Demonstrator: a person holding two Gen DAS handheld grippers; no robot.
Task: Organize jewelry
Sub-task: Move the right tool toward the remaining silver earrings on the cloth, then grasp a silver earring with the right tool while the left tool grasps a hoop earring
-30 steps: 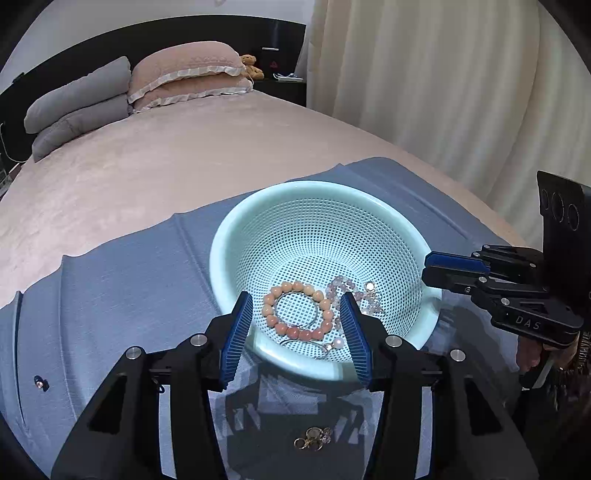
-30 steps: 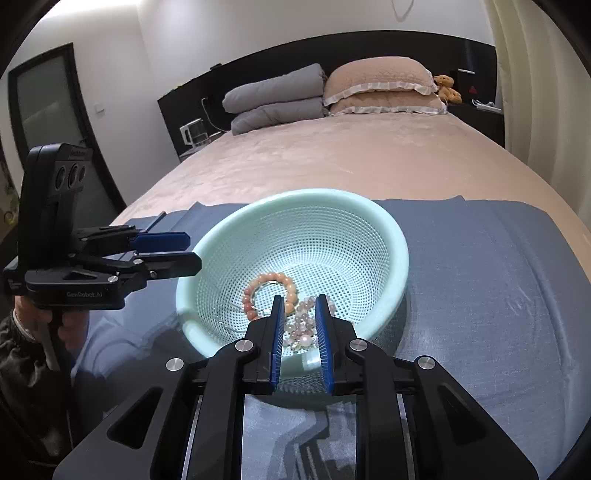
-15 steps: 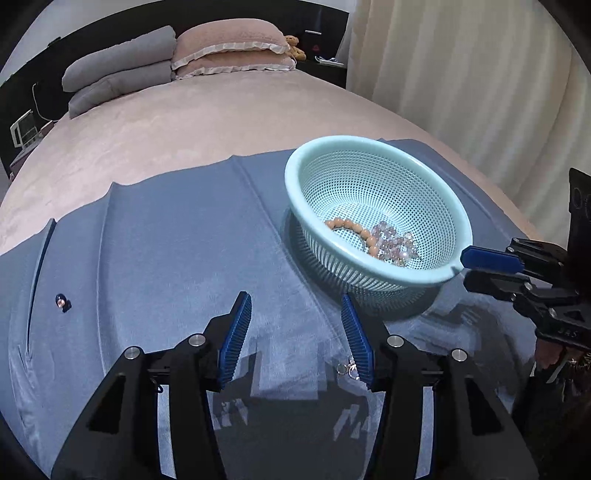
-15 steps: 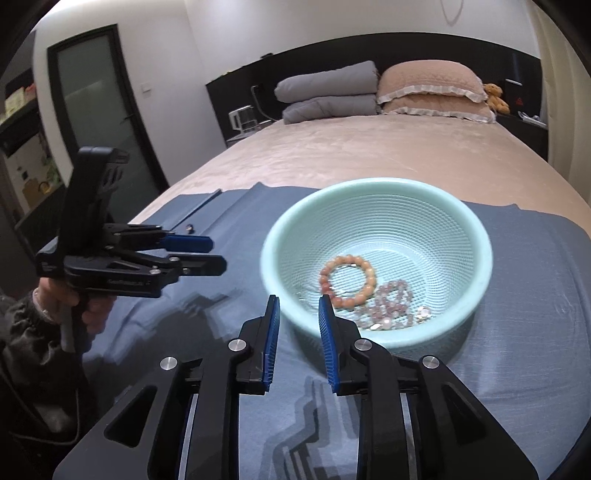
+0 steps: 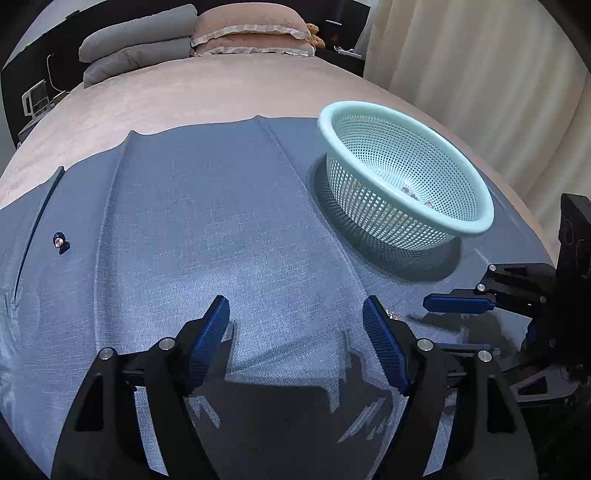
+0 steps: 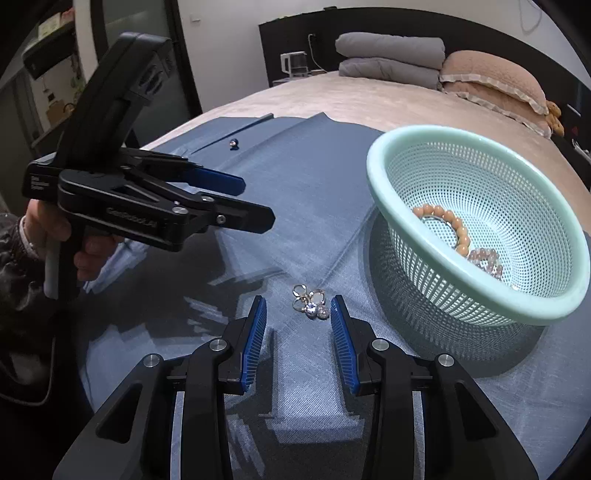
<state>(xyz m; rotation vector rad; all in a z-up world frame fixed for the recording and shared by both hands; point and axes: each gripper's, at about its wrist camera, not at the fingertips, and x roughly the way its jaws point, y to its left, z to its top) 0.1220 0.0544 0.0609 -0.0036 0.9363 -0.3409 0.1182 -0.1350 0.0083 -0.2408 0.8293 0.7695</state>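
Observation:
A mint perforated basket [image 6: 402,206] [image 5: 476,206] stands on a blue cloth [image 5: 221,221] on the bed. It holds an orange bead bracelet [image 6: 448,221] and a pale crystal bracelet [image 6: 485,260]. A small cluster of gold rings and a crystal piece [image 6: 310,301] lies on the cloth just ahead of my right gripper [image 6: 298,317], which is open around that spot. My left gripper [image 5: 295,314] is open and empty over bare cloth; it also shows in the right wrist view [image 6: 255,206]. A small dark stud [image 5: 61,242] [image 6: 233,143] lies far left on the cloth.
Grey and pink pillows [image 5: 192,33] lie at the head of the bed. A curtain [image 5: 480,74] hangs on the right. A dark door [image 6: 147,55] and shelves are to the left of the bed.
Both grippers pulled back from the basket and swung left. The right gripper opened wider and now frames the ring cluster on the cloth. The left gripper stayed open.

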